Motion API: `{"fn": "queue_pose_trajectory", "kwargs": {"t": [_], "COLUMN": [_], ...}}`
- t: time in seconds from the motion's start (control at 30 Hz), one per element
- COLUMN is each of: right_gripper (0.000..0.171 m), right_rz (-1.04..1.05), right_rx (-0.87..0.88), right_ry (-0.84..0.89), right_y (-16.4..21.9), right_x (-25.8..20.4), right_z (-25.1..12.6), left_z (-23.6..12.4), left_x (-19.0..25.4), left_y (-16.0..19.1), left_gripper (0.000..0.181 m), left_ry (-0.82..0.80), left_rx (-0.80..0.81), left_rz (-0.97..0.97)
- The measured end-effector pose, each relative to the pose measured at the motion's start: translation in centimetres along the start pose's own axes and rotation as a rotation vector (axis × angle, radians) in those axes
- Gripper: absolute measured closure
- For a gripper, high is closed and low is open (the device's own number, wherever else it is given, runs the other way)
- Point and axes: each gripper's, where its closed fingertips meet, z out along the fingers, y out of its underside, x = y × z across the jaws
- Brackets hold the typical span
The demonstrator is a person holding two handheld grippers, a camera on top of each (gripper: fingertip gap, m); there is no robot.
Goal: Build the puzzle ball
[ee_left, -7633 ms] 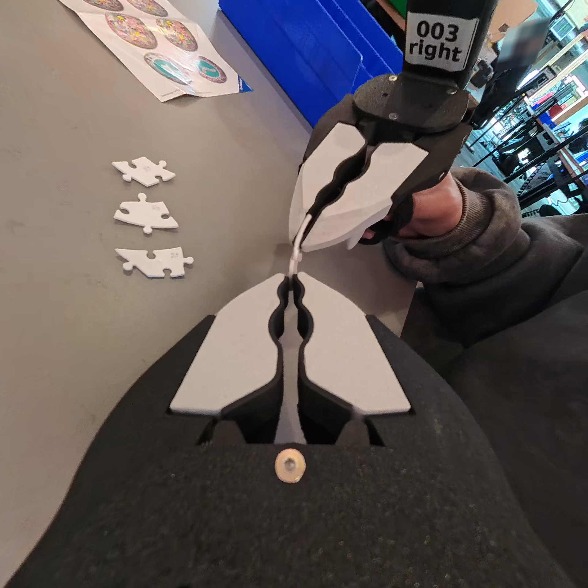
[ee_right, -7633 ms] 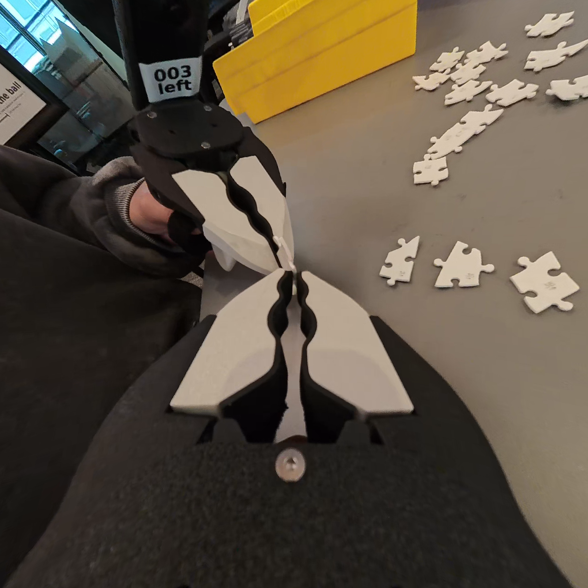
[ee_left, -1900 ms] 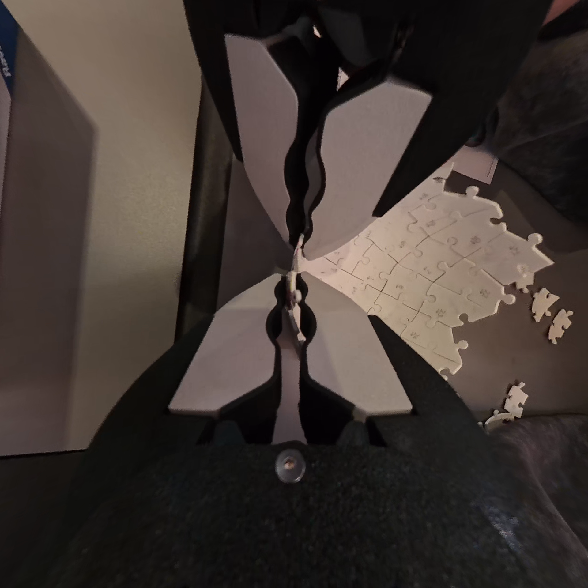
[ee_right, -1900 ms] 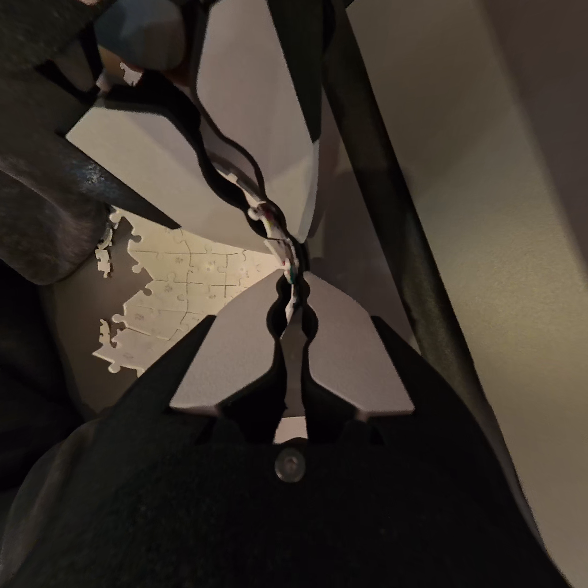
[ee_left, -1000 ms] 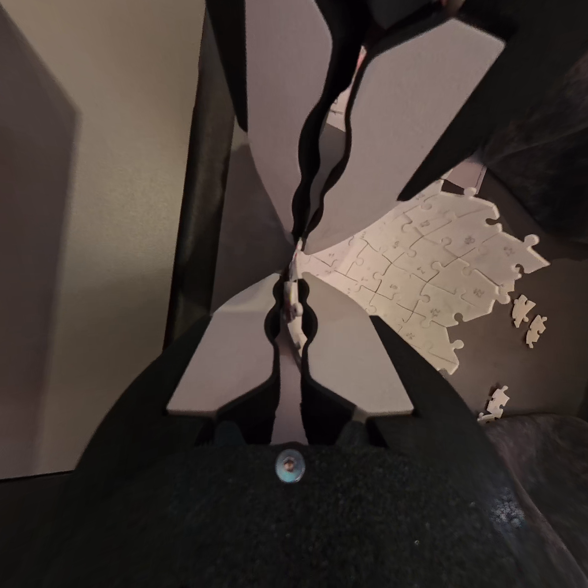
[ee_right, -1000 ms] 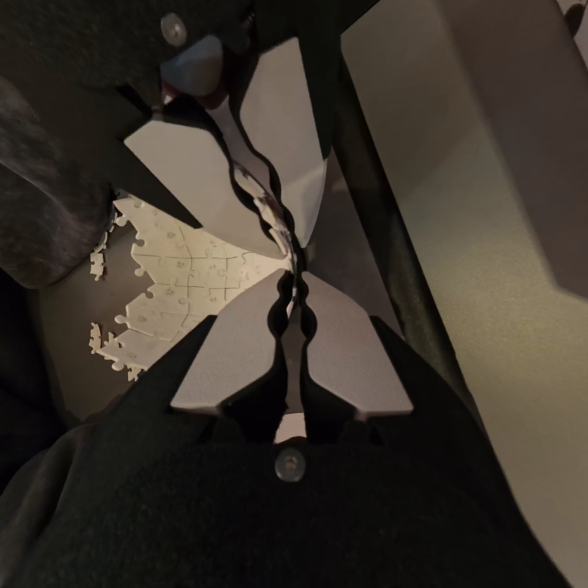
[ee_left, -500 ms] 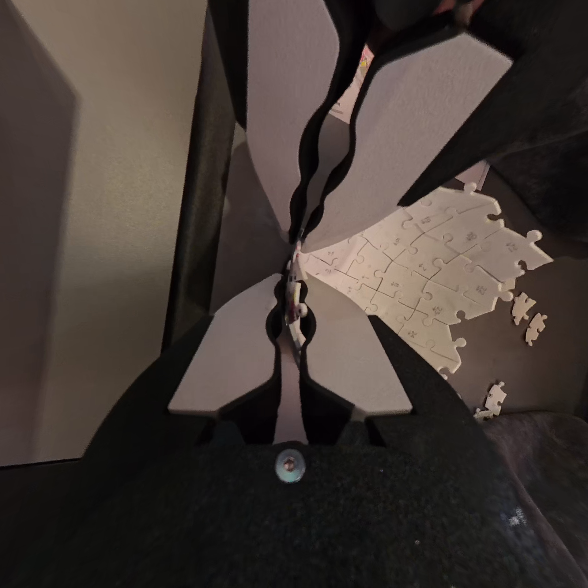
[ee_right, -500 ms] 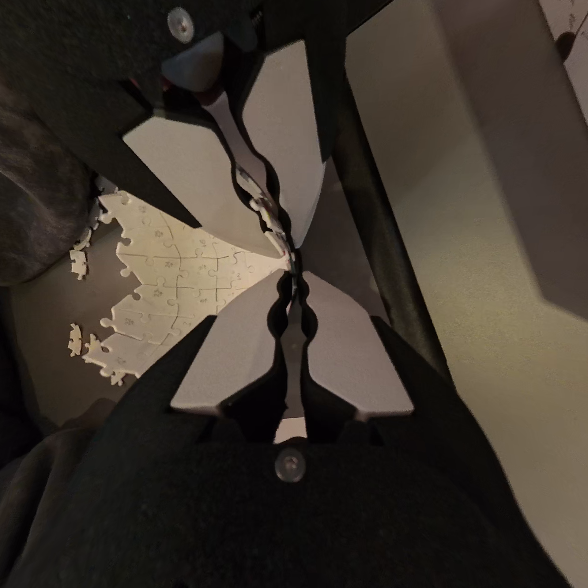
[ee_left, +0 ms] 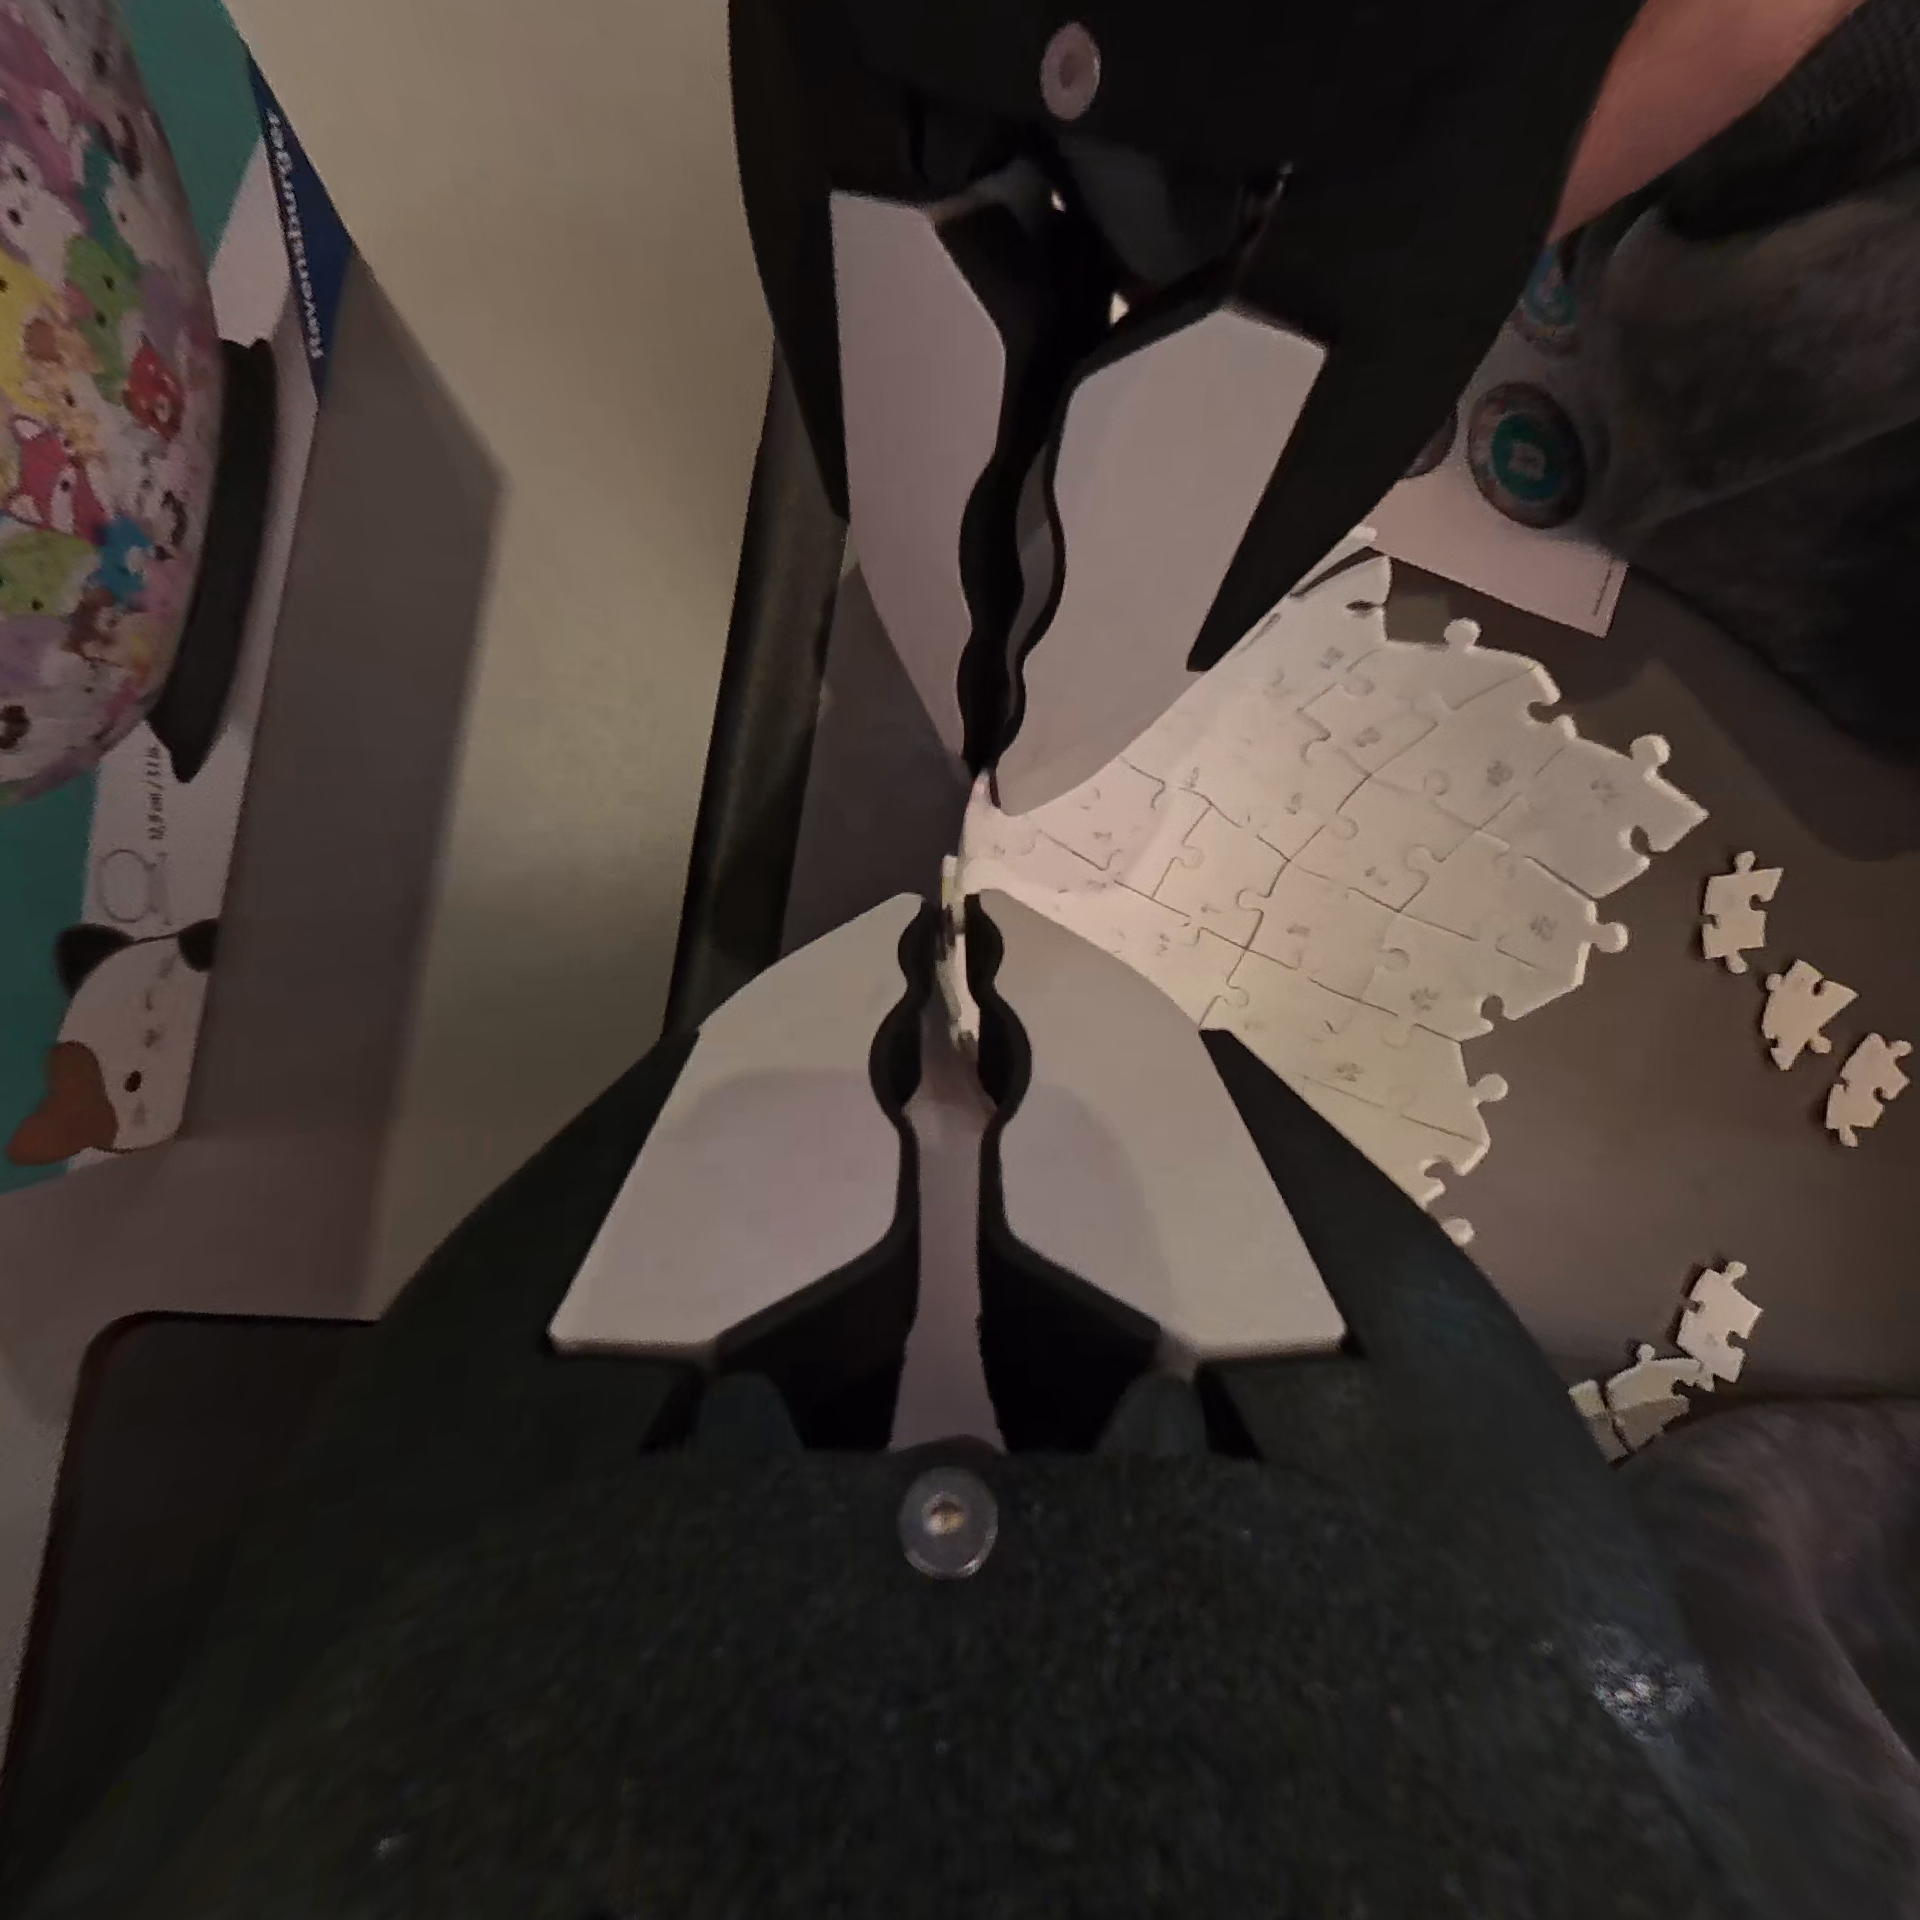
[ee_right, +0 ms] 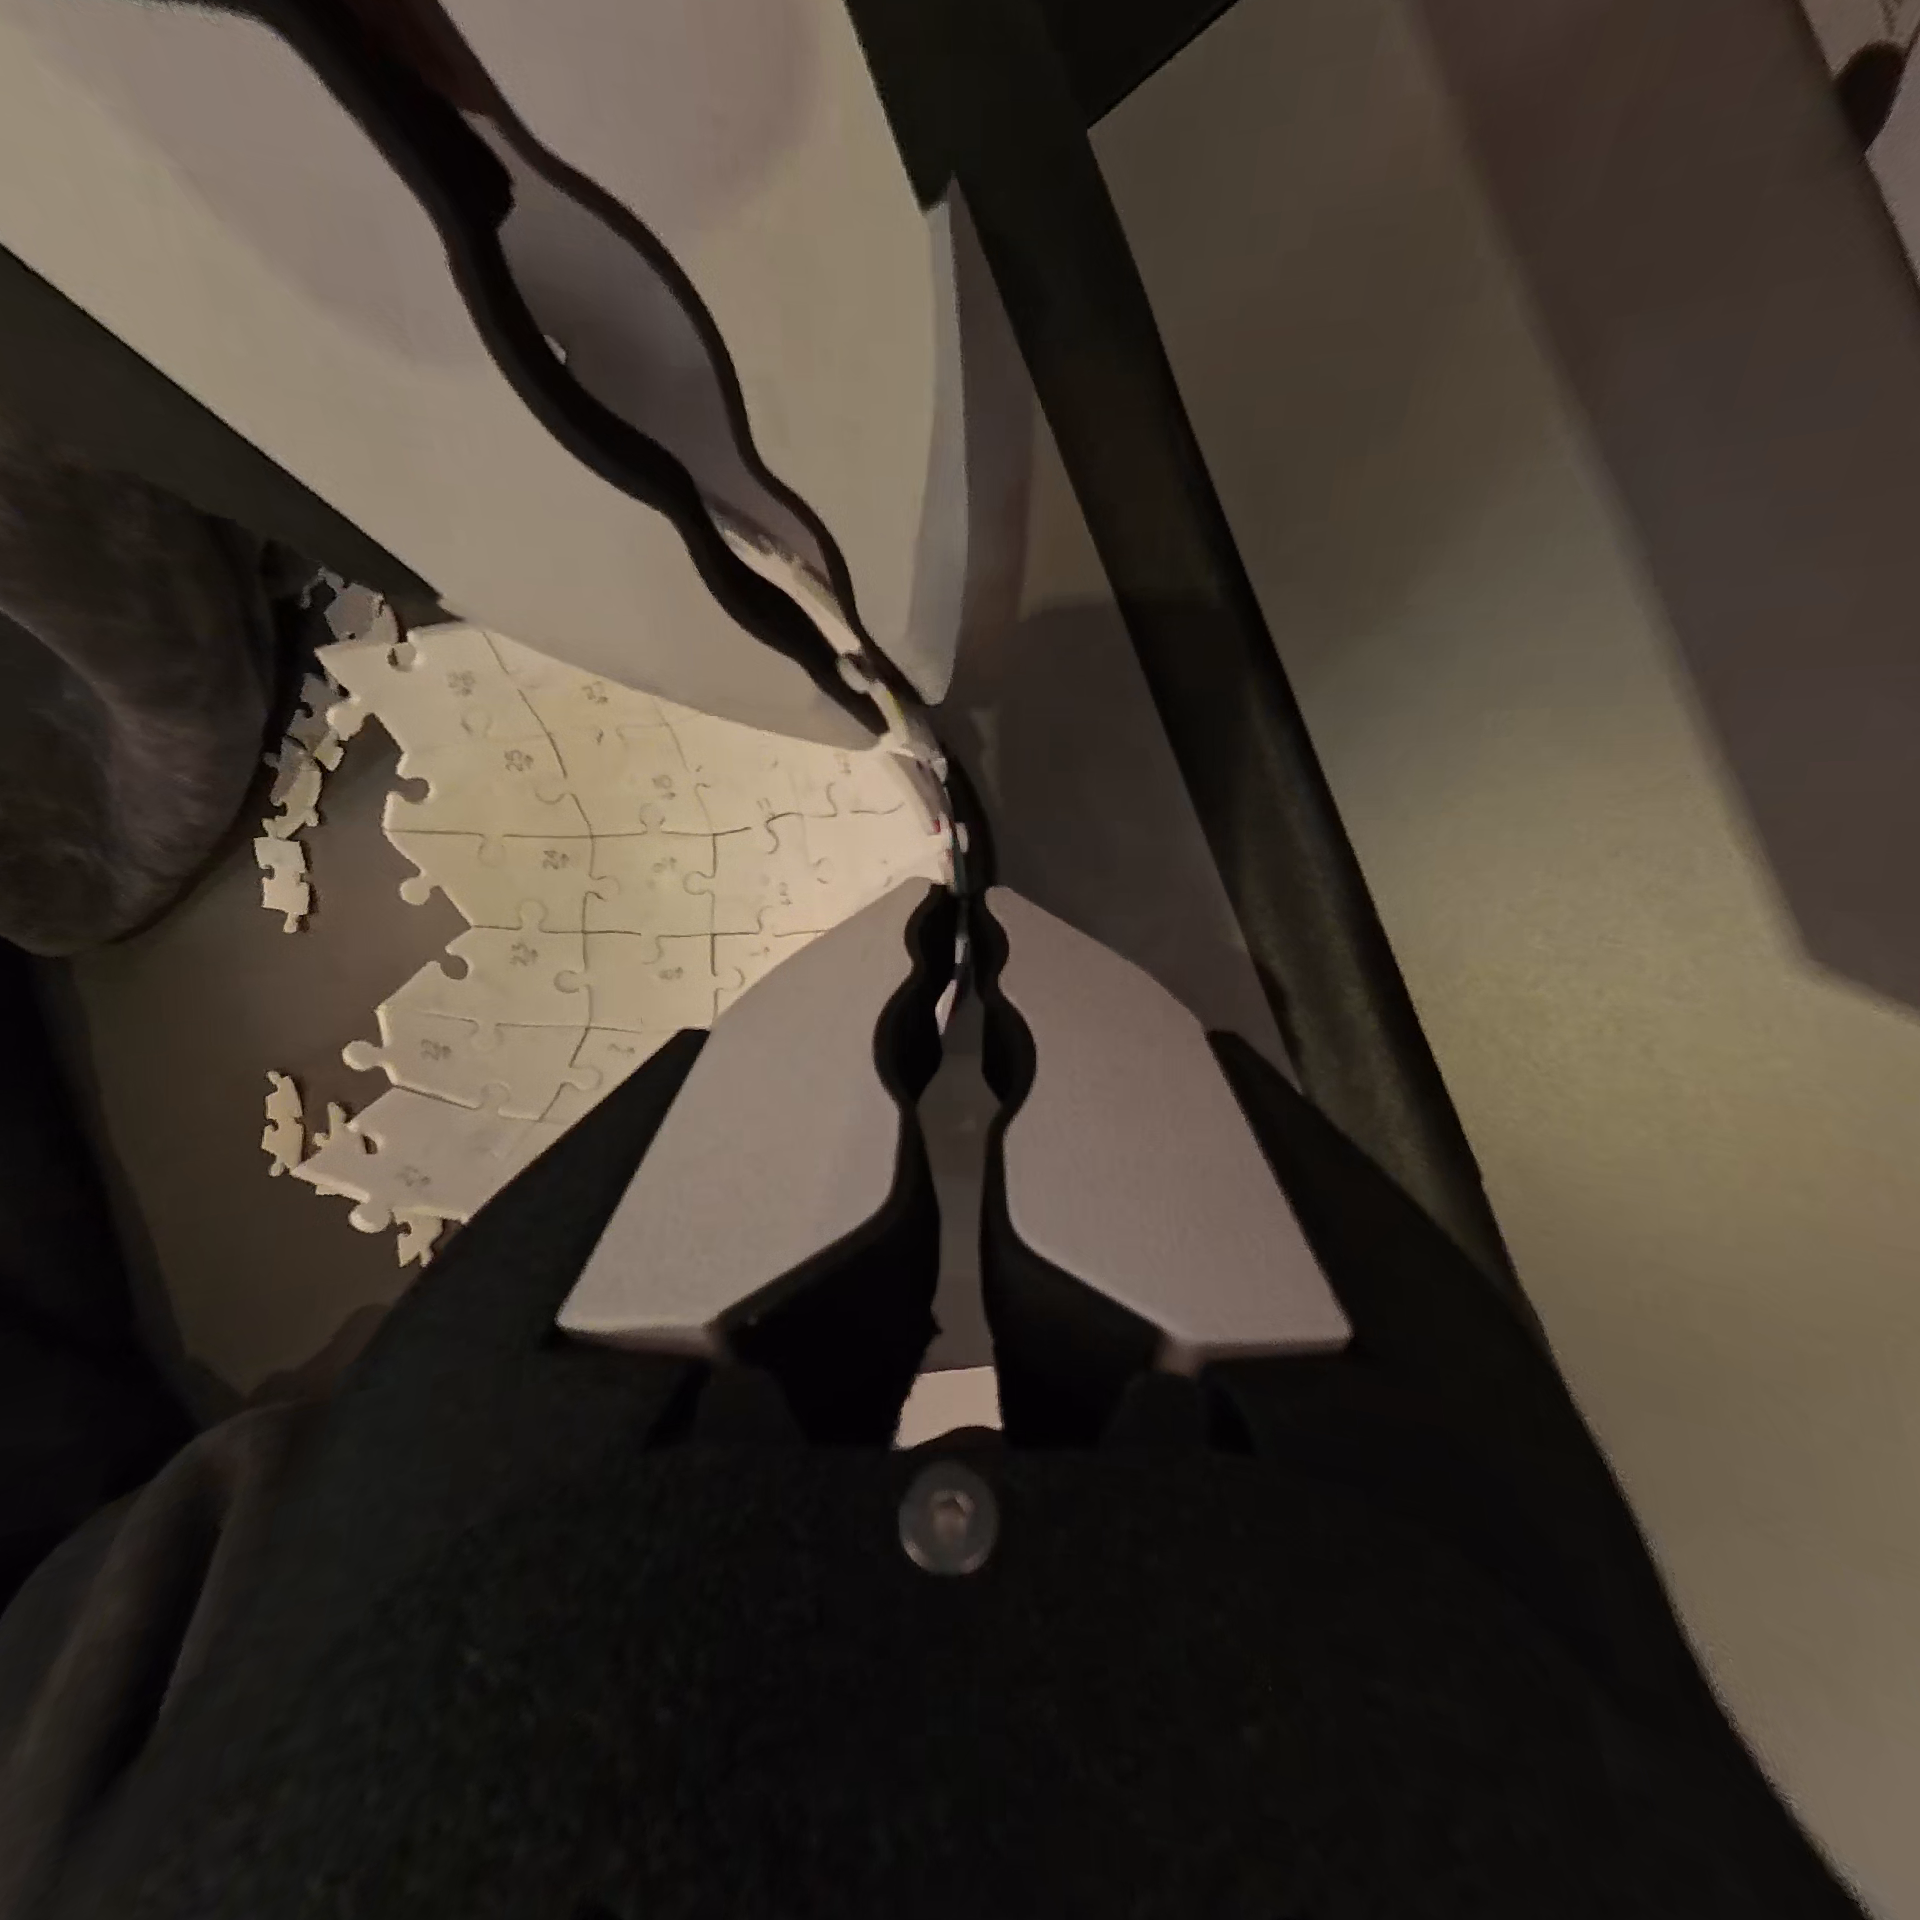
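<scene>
The assembled puzzle section (ee_left: 1351, 883) is a curved white sheet of joined pieces, seen from its blank underside and held edge-on. It also shows in the right wrist view (ee_right: 623, 883). My left gripper (ee_left: 951, 935) is shut on the section's edge, and a piece edge (ee_left: 958, 1003) shows between its fingers. My right gripper (ee_right: 961, 920) is shut on the same edge. The two grippers meet tip to tip. The right one comes down from above in the left wrist view (ee_left: 987, 769). The left one comes in from the upper left in the right wrist view (ee_right: 883, 696).
Loose white pieces (ee_left: 1808, 1023) lie on the dark surface to the right, with more (ee_left: 1720, 1340) lower down and others (ee_right: 286, 873) in the right wrist view. The puzzle box (ee_left: 156, 623) stands at the left. A black post (ee_left: 748, 727) runs behind the grippers. A paper sheet (ee_left: 1496, 561) lies at the upper right. Left and right tips are no more than a few centimetres apart. My right tips are roughly 6 cm from the black post (ee_left: 748, 727).
Both grippers stay shut on the puzzle's edge. The left view has swung so the puzzle box now shows. The left gripper looms larger in the right view.
</scene>
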Motion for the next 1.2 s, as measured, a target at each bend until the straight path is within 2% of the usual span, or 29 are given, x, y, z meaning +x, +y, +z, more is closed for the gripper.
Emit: {"fn": "queue_pose_trajectory", "kwargs": {"t": [0.17,0.37,0.6,1.07,1.2], "right_gripper": [0.169,0.169,0.169,0.168,0.168], "right_rz": [0.011,0.024,0.021,0.035,0.037], "right_rx": [-0.002,0.005,0.004,0.020,0.019], "right_ry": [-0.008,-0.012,-0.008,-0.007,-0.011], "right_y": [0.1,0.1,0.2,0.0,0.0], "right_x": [0.0,0.2,0.2,0.5,0.3], "right_z": [0.0,-0.1,-0.1,-0.2,-0.1], "left_z": [0.4,0.7,1.2,1.1,1.0], "left_x": [0.0,0.3,-0.2,-0.3,0.3], "left_y": [-0.2,-0.6,-0.6,-0.8,-0.6], "left_gripper": [0.177,0.167,0.177,0.179,0.165], "left_ry": [-0.006,-0.015,-0.049,-0.061,-0.028], "left_rx": [0.000,0.008,-0.010,0.000,-0.009], "left_rz": [0.020,0.052,0.073,0.073,0.066]}}
